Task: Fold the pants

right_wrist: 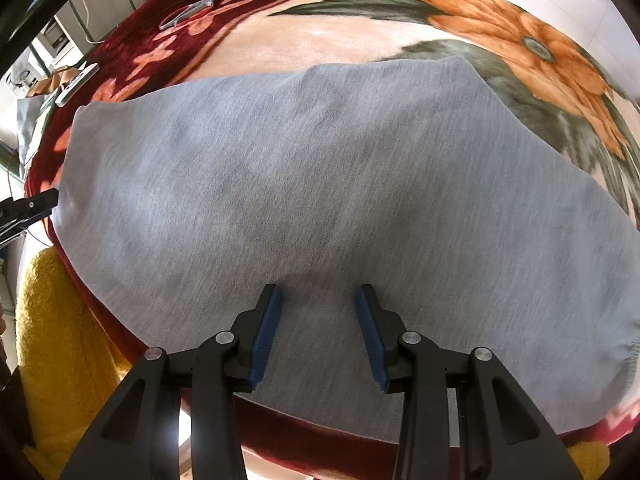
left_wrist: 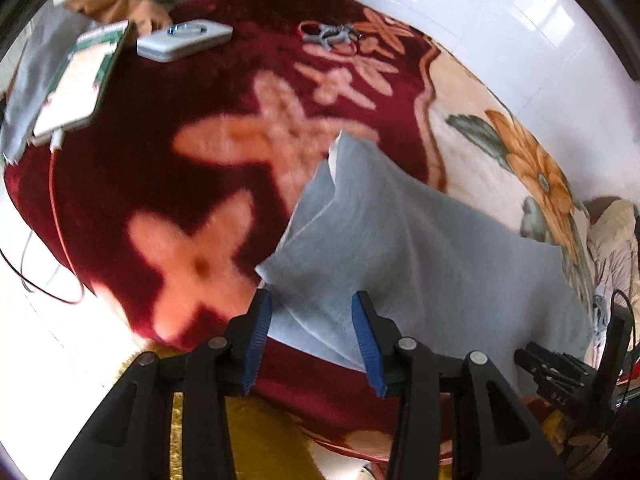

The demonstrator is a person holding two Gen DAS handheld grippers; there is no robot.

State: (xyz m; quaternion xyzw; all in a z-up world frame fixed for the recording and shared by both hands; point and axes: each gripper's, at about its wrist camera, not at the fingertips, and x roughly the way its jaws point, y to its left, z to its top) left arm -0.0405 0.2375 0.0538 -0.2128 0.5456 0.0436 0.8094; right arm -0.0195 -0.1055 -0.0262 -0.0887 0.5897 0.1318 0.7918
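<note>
A white tiled floor [left_wrist: 500, 20] is seen around a surface draped with a plush blanket [left_wrist: 224, 92], dark red with pale pink blossoms and a cream part bearing orange flowers. A yellow fleecy cloth [right_wrist: 64, 344] is seen below the blanket's near edge. The grey pants [right_wrist: 320, 184] are laid on the blanket, spread wide and mostly flat in the right wrist view; in the left wrist view layered edges of the pants [left_wrist: 400, 248] are seen at one end.

The left hand-held gripper [left_wrist: 312, 300] is held open, its blue-padded fingers set apart over the layered edge of the pants, with nothing clamped. The right hand-held gripper [right_wrist: 318, 292] is likewise held open, just above the near part of the grey fabric, nothing being gripped.

At the blanket's far side a white flat case [left_wrist: 184, 40], a green-edged booklet [left_wrist: 80, 80] and red-handled scissors [left_wrist: 332, 36] are laid, well apart from the pants.
</note>
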